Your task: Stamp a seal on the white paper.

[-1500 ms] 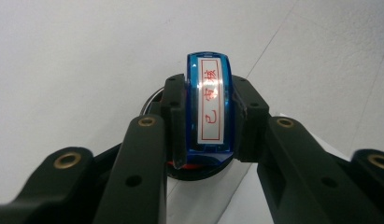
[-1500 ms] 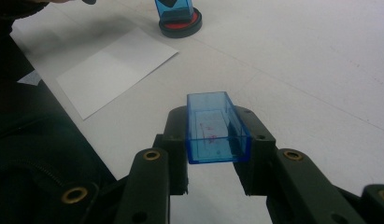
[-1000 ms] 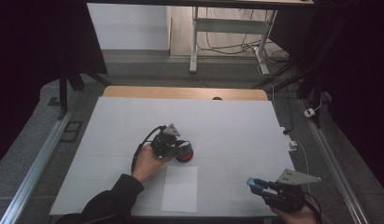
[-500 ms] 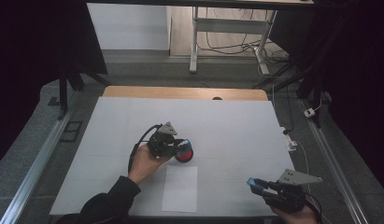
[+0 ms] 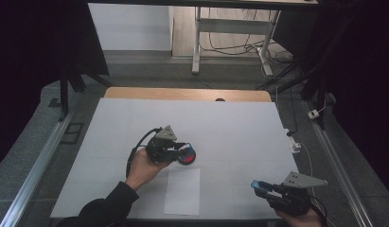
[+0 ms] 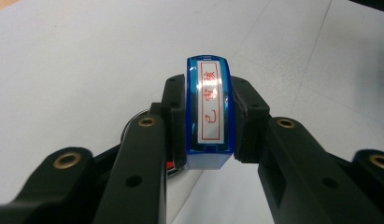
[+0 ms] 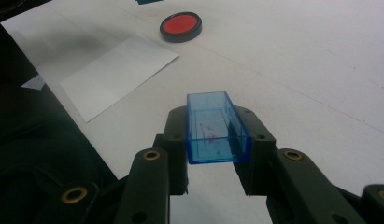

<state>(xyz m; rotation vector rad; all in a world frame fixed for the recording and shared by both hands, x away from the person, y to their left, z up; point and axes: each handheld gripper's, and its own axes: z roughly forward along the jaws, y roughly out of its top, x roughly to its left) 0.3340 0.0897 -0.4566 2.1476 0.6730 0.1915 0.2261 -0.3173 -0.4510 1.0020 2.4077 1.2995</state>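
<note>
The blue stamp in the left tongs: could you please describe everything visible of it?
The blue stamp is a narrow block of clear blue plastic with a white label bearing red characters inside a red frame. It is clamped at its sides between the black jaws of the left tongs, label towards the camera, lifted over the red ink pad.

The stamp [image 6: 209,112] is glossy blue plastic with a white paper-like label; its cap [image 7: 216,128] is clear, shiny blue plastic. The ink pad [image 7: 181,26] has a glossy black rim around matt red. The paper sheet [image 5: 182,191] and table cover [image 5: 239,127] look smooth and matt.
</note>
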